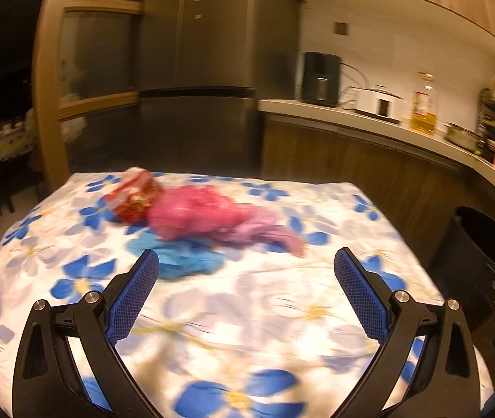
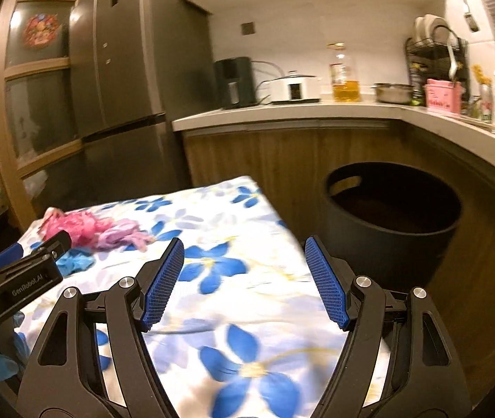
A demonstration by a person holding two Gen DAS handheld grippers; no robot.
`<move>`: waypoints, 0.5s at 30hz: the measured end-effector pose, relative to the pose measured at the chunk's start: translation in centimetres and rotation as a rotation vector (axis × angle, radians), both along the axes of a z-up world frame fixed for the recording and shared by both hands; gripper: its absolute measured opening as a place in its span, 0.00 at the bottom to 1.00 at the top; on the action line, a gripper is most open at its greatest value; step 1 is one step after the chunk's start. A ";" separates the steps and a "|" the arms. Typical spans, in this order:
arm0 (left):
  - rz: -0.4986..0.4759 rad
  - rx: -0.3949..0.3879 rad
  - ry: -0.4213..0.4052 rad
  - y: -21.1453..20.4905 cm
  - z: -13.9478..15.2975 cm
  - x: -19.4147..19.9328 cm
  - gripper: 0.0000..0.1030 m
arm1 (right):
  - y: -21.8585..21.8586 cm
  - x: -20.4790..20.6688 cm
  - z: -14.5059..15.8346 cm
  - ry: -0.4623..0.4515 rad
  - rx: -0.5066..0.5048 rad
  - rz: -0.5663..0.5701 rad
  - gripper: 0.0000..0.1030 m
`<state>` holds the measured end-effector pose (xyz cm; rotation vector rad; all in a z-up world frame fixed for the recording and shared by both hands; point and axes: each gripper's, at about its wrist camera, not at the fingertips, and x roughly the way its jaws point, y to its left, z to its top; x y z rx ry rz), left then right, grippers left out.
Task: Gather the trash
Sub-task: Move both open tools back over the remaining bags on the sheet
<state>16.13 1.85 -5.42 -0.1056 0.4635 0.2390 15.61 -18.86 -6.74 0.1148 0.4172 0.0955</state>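
**Both tongs open, trash not yet picked up**

The left tongs (image 1: pixel 246 264) stood wide open above the flowered cloth (image 1: pixel 247 313) on the worktop, with nothing between the pads. The right tongs (image 2: pixel 244 261) were open and empty too, near the cloth's right edge. The trash lay in one loose heap at the far left part of the cloth: a red wrapper (image 1: pixel 134 196), a pink bag (image 1: pixel 198 212), a purple glove (image 1: pixel 275 235) and a blue glove (image 1: pixel 188 261), all touching. The black bin (image 2: pixel 392 223) waited on the floor just beside the worktop, on the right.

To do this step well, I think the left tongs should go low over the blue glove, the nearest piece, and close on a thick fold, without pinching the cloth under it.
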 end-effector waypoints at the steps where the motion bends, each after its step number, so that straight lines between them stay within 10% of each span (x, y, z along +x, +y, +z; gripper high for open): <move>1: 0.018 0.001 0.000 0.9 -0.1 0.1 0.93 | 0.8 0.3 -0.2 0.002 -0.003 0.017 0.69; 15: 0.071 -0.023 0.012 7.7 -0.8 6.0 0.93 | 8.6 4.3 -1.3 0.013 -0.035 0.143 0.69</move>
